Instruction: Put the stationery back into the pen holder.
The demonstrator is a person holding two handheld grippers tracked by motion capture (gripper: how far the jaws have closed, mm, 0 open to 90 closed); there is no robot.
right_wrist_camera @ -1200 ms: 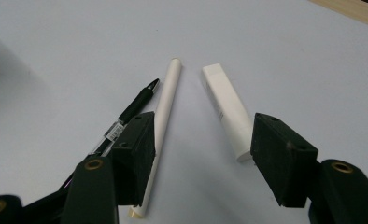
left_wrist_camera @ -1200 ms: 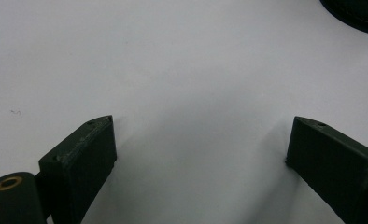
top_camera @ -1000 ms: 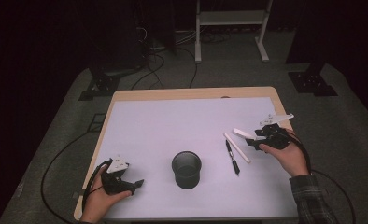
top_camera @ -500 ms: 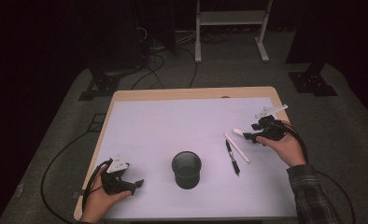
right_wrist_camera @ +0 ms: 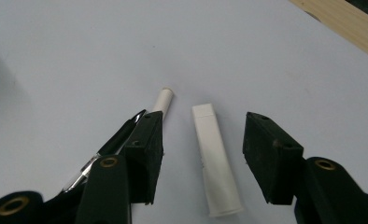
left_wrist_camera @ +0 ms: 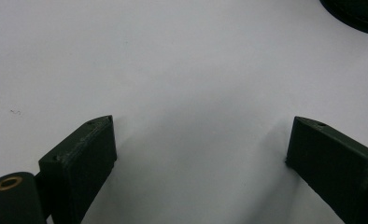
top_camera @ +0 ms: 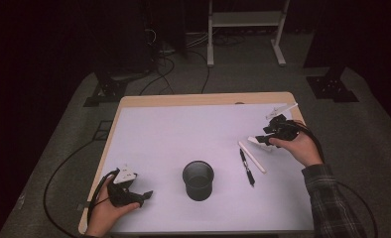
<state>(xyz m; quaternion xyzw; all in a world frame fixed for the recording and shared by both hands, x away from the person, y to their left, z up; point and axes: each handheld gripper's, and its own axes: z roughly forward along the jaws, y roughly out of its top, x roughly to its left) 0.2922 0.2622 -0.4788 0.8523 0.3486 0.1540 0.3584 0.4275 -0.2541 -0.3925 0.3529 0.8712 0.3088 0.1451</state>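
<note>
Right gripper view: my right gripper [right_wrist_camera: 201, 154] is open around a short white tube [right_wrist_camera: 216, 163]. It could bump the white stick [right_wrist_camera: 163, 100] or black pen [right_wrist_camera: 121, 136] beside it.

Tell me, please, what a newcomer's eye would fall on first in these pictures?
Probably the dark mesh cup standing alone near the middle of the white table. Next, the right gripper, open over a short white tube at the table's right side, with a black pen and a long white stick lying just left of it. The left gripper rests open at the near left corner.
</note>
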